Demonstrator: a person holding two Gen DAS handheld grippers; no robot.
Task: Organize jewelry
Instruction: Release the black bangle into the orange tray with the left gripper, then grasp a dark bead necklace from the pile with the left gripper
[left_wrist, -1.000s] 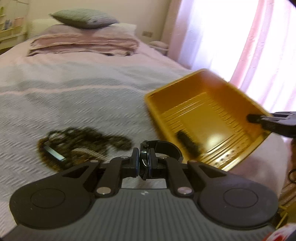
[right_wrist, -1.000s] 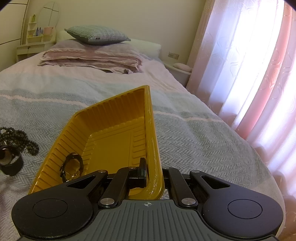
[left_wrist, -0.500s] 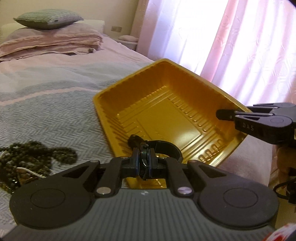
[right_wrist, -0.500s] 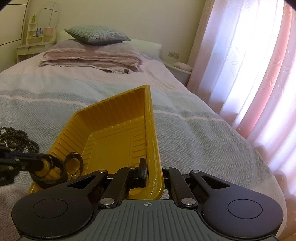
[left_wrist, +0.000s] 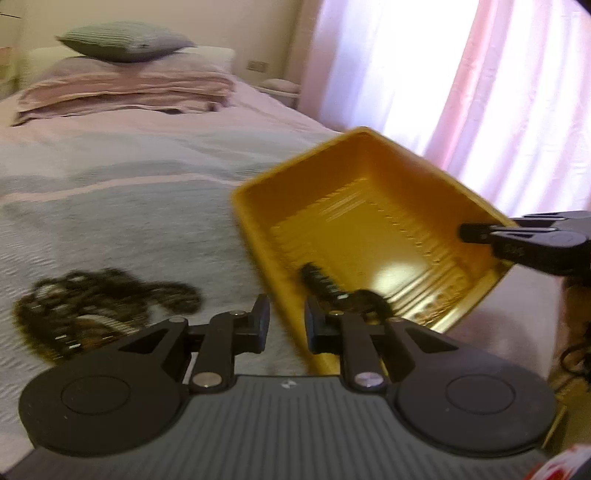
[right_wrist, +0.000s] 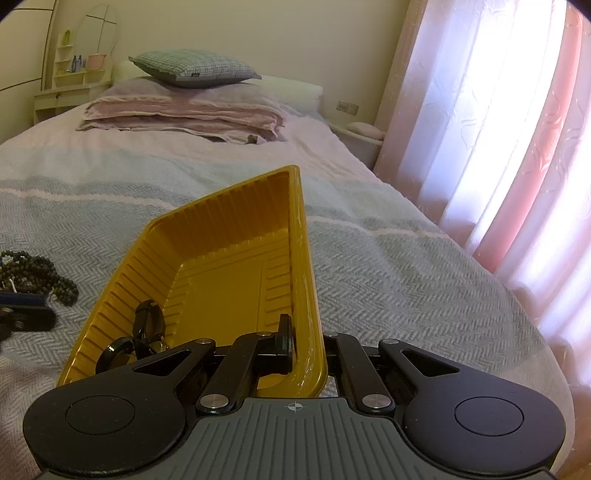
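Observation:
A yellow ribbed tray (left_wrist: 373, 221) (right_wrist: 236, 258) lies tilted on the bed. My right gripper (right_wrist: 308, 341) is shut on the tray's near rim; it shows in the left wrist view (left_wrist: 480, 233) at the tray's right edge. My left gripper (left_wrist: 284, 325) is open and empty, just left of the tray's near corner. Two black bangles (right_wrist: 142, 338) lie in the tray's near left corner, also blurred in the left wrist view (left_wrist: 343, 291). A pile of dark bead necklaces (left_wrist: 96, 306) (right_wrist: 35, 271) lies on the bedspread left of the tray.
The grey-striped bedspread (right_wrist: 388, 280) runs back to folded pink blankets (right_wrist: 184, 118) and a checked pillow (right_wrist: 192, 68). Pink curtains (right_wrist: 517, 129) hang along the right side. The bed edge drops off at the right. A dresser with a mirror (right_wrist: 74, 74) stands at the far left.
My left gripper carried a black bangle over the tray, opened and let it go; it now lies in the tray. The left gripper has drawn back left. The right gripper has held still.

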